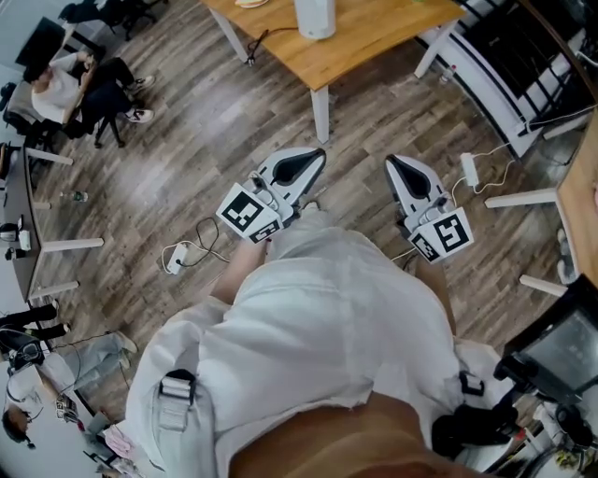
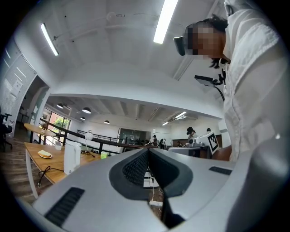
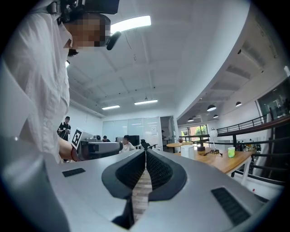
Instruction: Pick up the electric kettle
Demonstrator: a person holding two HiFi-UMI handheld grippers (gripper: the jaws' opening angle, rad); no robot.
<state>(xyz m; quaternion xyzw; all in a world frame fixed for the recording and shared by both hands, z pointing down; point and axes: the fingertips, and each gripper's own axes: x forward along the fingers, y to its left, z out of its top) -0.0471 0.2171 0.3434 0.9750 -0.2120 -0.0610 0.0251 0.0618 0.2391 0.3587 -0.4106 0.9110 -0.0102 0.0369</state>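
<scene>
The white electric kettle [image 1: 315, 17] stands near the front edge of a wooden table [image 1: 374, 37] at the top of the head view, well ahead of both grippers. In the left gripper view the kettle [image 2: 71, 157] shows upright on that table [image 2: 34, 154], off to the left. My left gripper [image 1: 320, 152] [image 2: 147, 149] is held over the floor, jaws shut and empty. My right gripper [image 1: 390, 159] [image 3: 145, 152] is beside it, tips together, nothing between them. A white upright thing [image 3: 187, 151] on the table in the right gripper view may be the kettle.
A plate with bread [image 2: 45, 155] lies on the table left of the kettle, with its cord hanging off the edge. Power strips with cables [image 1: 175, 259] [image 1: 469, 169] lie on the wood floor. A seated person [image 1: 65, 84] is far left; black shelving [image 1: 523, 56] stands at the right.
</scene>
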